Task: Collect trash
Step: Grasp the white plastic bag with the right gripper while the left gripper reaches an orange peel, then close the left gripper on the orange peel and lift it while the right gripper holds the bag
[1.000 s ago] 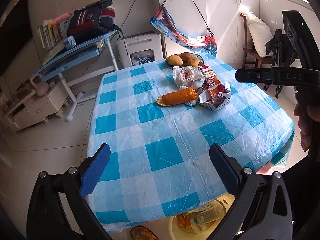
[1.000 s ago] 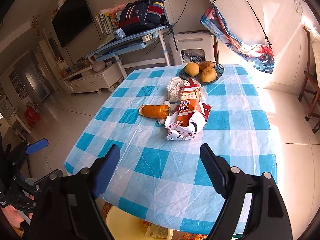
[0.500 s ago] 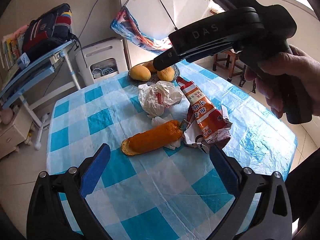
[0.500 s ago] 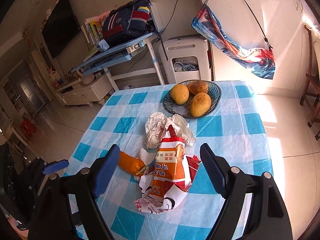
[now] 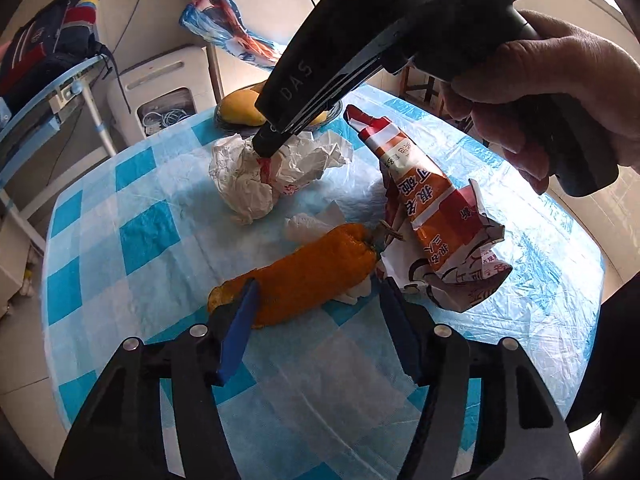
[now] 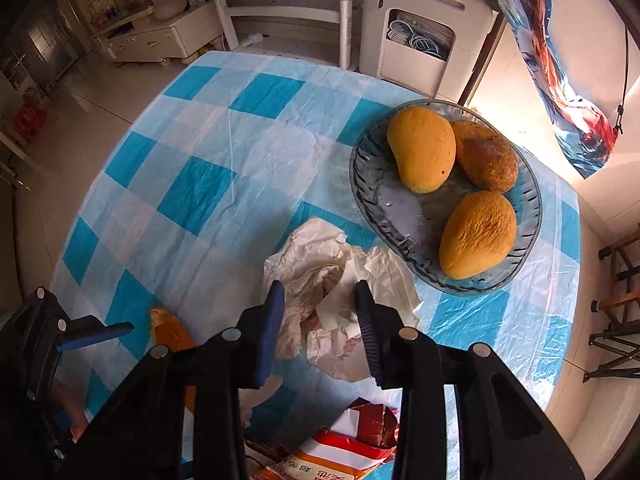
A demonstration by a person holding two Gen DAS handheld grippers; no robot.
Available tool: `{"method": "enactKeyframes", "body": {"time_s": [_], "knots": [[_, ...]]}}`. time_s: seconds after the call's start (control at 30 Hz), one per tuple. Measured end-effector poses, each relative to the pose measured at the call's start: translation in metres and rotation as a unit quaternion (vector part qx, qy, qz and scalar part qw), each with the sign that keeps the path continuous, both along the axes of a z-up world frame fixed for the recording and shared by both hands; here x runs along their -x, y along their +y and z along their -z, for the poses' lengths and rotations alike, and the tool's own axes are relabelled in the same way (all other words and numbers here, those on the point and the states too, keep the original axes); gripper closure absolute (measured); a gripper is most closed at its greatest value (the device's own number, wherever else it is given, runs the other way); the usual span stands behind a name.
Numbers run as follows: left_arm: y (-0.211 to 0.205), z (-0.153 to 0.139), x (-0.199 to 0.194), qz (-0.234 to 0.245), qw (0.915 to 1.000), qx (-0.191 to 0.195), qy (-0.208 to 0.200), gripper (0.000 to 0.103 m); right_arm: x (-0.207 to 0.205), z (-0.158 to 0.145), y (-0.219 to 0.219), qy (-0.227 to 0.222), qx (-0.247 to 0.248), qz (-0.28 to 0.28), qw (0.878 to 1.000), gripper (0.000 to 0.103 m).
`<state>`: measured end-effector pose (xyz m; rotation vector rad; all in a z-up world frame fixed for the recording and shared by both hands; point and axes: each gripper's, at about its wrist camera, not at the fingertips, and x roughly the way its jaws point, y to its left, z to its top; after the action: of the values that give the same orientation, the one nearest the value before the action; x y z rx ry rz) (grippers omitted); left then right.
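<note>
Blue-and-white checked plastic covers the table I am working over; beyond it I see a tiled floor, a white appliance at twelve o'clock in the right wrist view, and a low white cabinet toward ten.

My left gripper is closing around the orange peel. That peel sits between the blue pads, which are not pressing on it. Its long axis runs from eight o'clock to two o'clock in the left wrist view, with the stem end toward two.

My right gripper is closing over the crumpled white paper, which lies between its fingers near the table's middle; I cannot see firm pad contact.

I count three pieces of trash: one peel, one white paper wad, and one torn orange-and-red wrapper, which lies at three o'clock of the peel and points toward twelve. One glass dish at two o'clock of the paper holds three mangoes.
</note>
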<state>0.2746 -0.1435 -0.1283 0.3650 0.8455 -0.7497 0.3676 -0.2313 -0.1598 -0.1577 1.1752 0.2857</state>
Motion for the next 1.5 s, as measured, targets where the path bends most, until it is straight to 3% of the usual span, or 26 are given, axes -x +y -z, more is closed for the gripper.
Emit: {"method": "enactKeyframes", "body": {"time_s": [0.03,0.1,0.17,0.27,0.33,0.43,0.47,0.5,0.57,0.67,0.8,0.93,0.97,1.0,1.17,1.37,1.5], "knots": [[0.001,-0.001,-0.001,0.001,1.0000,-0.001,0.006,0.059,0.002,-0.002,-0.001,-0.005,-0.005,0.001,1.000,0.085],[0.007,-0.004,-0.003,0.000,0.9996,0.014,0.027,0.079,0.004,-0.006,-0.006,-0.018,-0.023,0.009,1.000,0.085],[0.011,-0.006,-0.003,-0.001,0.9992,0.016,0.037,0.091,0.009,-0.017,-0.011,-0.039,-0.051,0.017,0.998,0.085],[0.014,-0.006,0.004,0.006,0.9990,0.007,0.043,0.101,0.022,-0.037,-0.019,-0.075,-0.102,0.026,0.992,0.086],[0.013,-0.011,0.014,0.013,0.9993,-0.003,0.035,0.102,0.037,-0.052,-0.027,-0.100,-0.139,0.031,0.985,0.086],[0.011,-0.024,0.026,0.007,0.9996,-0.014,-0.022,0.100,0.062,-0.077,-0.037,-0.140,-0.191,0.037,0.971,0.086],[0.009,-0.026,0.026,0.008,0.9994,-0.013,-0.032,0.088,0.074,-0.085,-0.043,-0.153,-0.209,0.040,0.965,0.086],[0.006,-0.027,0.024,0.007,0.9990,-0.015,-0.041,0.058,0.087,-0.092,-0.048,-0.166,-0.227,0.042,0.959,0.086],[0.000,-0.027,0.022,0.007,0.9974,-0.016,-0.070,0.036,0.112,-0.105,-0.059,-0.191,-0.257,0.050,0.946,0.086],[-0.008,-0.019,0.014,0.008,0.9976,-0.028,-0.063,0.036,0.149,-0.112,-0.076,-0.216,-0.295,0.073,0.928,0.086],[-0.012,-0.007,0.005,0.007,0.9993,-0.020,-0.032,0.038,0.183,-0.095,-0.098,-0.228,-0.335,0.116,0.907,0.086],[-0.012,0.008,0.003,0.008,0.9991,-0.042,-0.008,0.067,0.185,-0.068,-0.116,-0.204,-0.379,0.142,0.892,0.086],[-0.011,0.007,0.002,0.008,0.9991,-0.040,0.005,0.081,0.183,-0.065,-0.118,-0.196,-0.390,0.144,0.888,0.086],[-0.009,0.006,0.004,0.005,0.9992,-0.039,0.008,0.088,0.181,-0.065,-0.120,-0.194,-0.398,0.144,0.885,0.086],[0.008,-0.006,0.020,-0.018,0.9994,-0.025,0.015,0.093,0.181,-0.067,-0.118,-0.198,-0.397,0.139,0.885,0.085],[0.037,-0.037,0.052,-0.047,0.9988,0.013,0.001,0.093,0.198,-0.073,-0.108,-0.222,-0.380,0.113,0.891,0.085],[0.064,-0.049,0.070,-0.086,0.9950,0.050,0.012,0.093,0.210,-0.080,-0.097,-0.245,-0.363,0.092,0.895,0.085]]}}
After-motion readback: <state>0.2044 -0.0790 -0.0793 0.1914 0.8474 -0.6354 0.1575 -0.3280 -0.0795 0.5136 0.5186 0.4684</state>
